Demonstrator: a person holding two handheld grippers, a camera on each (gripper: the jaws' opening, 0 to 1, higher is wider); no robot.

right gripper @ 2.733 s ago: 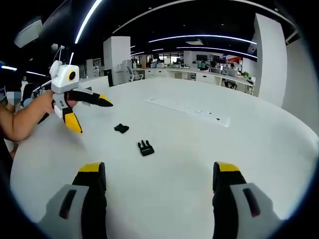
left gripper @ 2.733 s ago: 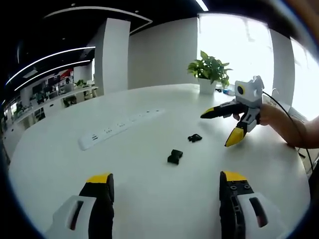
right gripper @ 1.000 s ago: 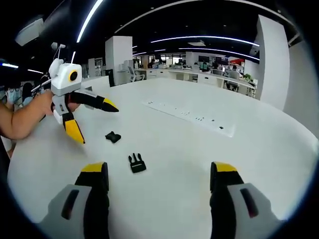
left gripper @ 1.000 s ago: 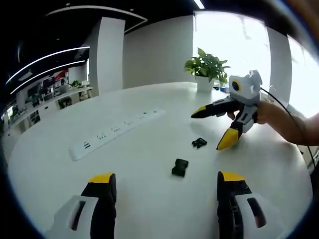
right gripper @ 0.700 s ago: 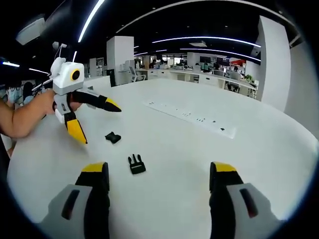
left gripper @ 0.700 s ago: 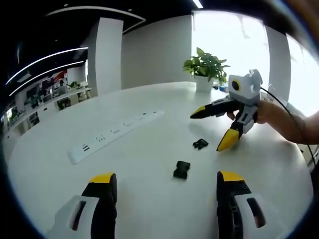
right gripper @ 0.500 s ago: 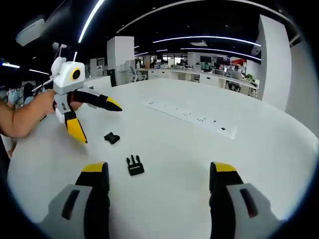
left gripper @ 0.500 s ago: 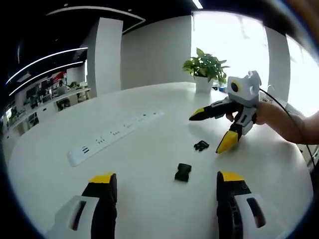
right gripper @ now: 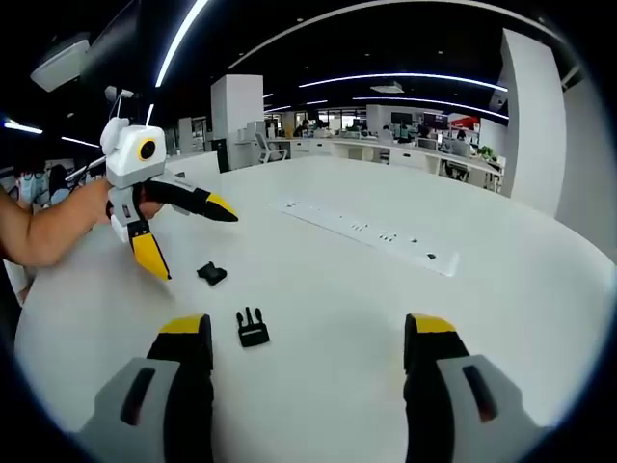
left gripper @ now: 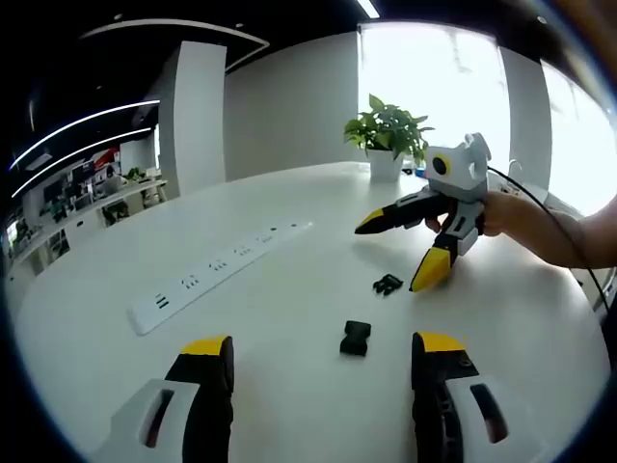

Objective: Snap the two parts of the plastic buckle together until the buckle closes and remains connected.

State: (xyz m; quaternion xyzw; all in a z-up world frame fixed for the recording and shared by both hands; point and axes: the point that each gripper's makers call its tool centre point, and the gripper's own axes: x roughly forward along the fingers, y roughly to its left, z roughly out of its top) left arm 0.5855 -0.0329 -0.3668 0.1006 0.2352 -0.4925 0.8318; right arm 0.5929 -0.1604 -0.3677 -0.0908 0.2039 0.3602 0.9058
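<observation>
Two black buckle halves lie apart on the white table [left gripper: 289, 289]. The socket half [left gripper: 355, 338] [right gripper: 210, 273] sits just ahead of my left gripper [left gripper: 323, 345], which is open and holds nothing. The pronged half [left gripper: 388, 284] [right gripper: 252, 327] lies a little ahead and to the left of my right gripper [right gripper: 306, 326], also open and holding nothing. Each gripper shows in the other's view: the right gripper [left gripper: 400, 249] hangs open just above the pronged half, held by a hand. The left gripper [right gripper: 190, 241] hangs open above the socket half.
A long white power strip [left gripper: 217, 265] [right gripper: 371, 230] lies on the table beyond the buckle halves. A potted plant [left gripper: 390, 135] stands at the far table edge. Office desks and a white pillar [right gripper: 236, 116] stand in the background.
Both grippers have come nearer the buckle halves, so the halves now sit lower and closer in each view. The halves have not moved on the table. Both grippers stay open.
</observation>
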